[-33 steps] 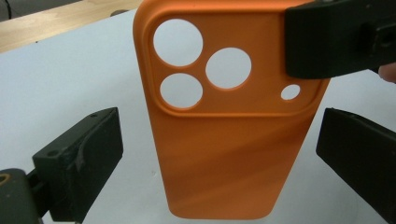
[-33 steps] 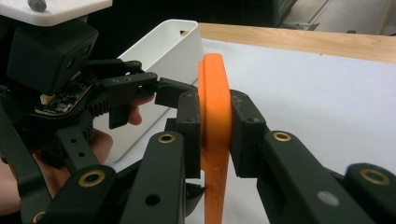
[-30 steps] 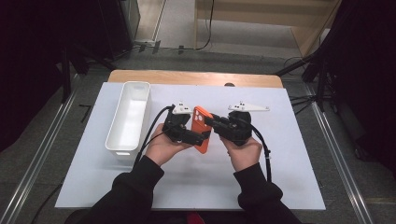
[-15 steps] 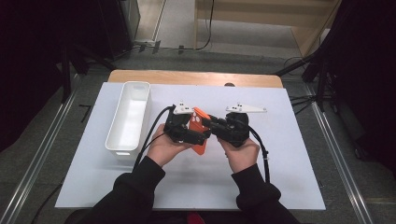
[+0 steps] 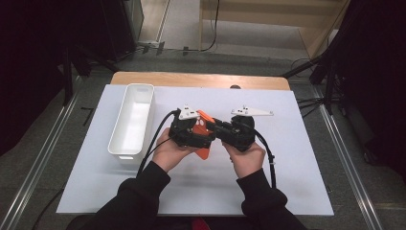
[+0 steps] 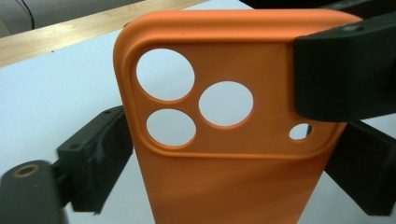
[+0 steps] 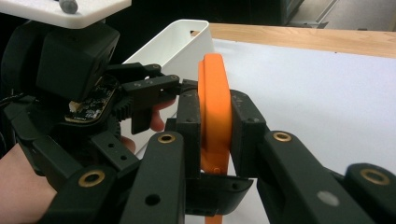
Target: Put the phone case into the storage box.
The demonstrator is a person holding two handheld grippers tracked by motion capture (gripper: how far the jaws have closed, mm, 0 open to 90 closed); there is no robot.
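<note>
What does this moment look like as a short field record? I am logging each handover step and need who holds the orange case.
item: orange phone case, three round lens holes, held above the table
right tongs: shut on the case's edge, pads pressing both faces
left tongs: jaws either side of the case, have just been closing; contact not clear
white bin: on the table's left, nothing seen inside
table: white sheet, wooden far edge
</note>
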